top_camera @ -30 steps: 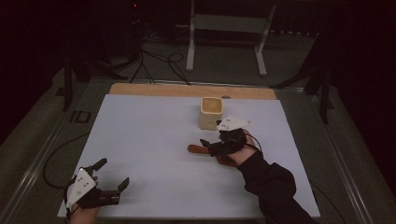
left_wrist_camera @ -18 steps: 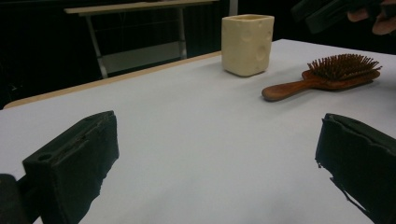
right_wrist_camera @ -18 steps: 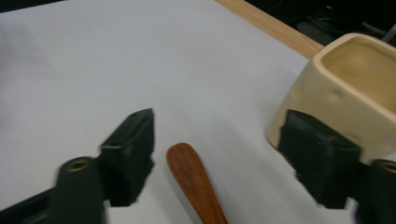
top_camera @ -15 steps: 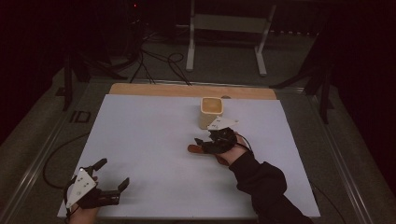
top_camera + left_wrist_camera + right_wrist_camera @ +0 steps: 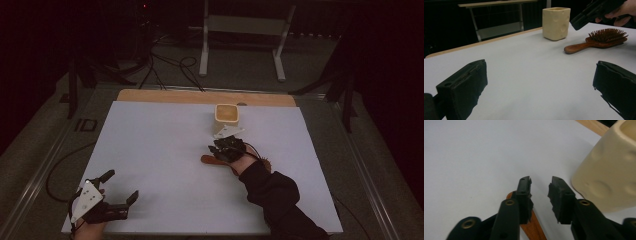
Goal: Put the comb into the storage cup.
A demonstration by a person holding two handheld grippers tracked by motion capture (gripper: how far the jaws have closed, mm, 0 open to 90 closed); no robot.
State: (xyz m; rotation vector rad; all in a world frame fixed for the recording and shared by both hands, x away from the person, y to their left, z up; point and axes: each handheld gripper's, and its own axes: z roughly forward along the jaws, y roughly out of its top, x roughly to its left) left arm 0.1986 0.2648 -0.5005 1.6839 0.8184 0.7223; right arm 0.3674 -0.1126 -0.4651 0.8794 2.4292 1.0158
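A wooden hairbrush (image 5: 599,40) lies bristles-up on the white table (image 5: 160,145), its handle (image 5: 207,160) pointing left. Just behind it stands a cream dimpled cup (image 5: 227,114). My right gripper (image 5: 218,148) hovers low over the brush. In the right gripper view its jaws (image 5: 540,182) have just been closing and stand narrowly apart with bare table between them. The handle (image 5: 534,227) passes under the left jaw, and the cup (image 5: 609,175) is close on the right. My left gripper (image 5: 121,185) rests open at the table's near left corner, its jaws (image 5: 541,82) wide apart around nothing.
A wooden strip (image 5: 200,96) runs along the table's far edge. Beyond it stands a metal frame (image 5: 245,30), with cables (image 5: 165,65) on the dark floor. A cable (image 5: 60,165) trails off the table's left side.
The right gripper has shifted left and lower over the brush, and its jaws have narrowed. The left gripper has stayed put.
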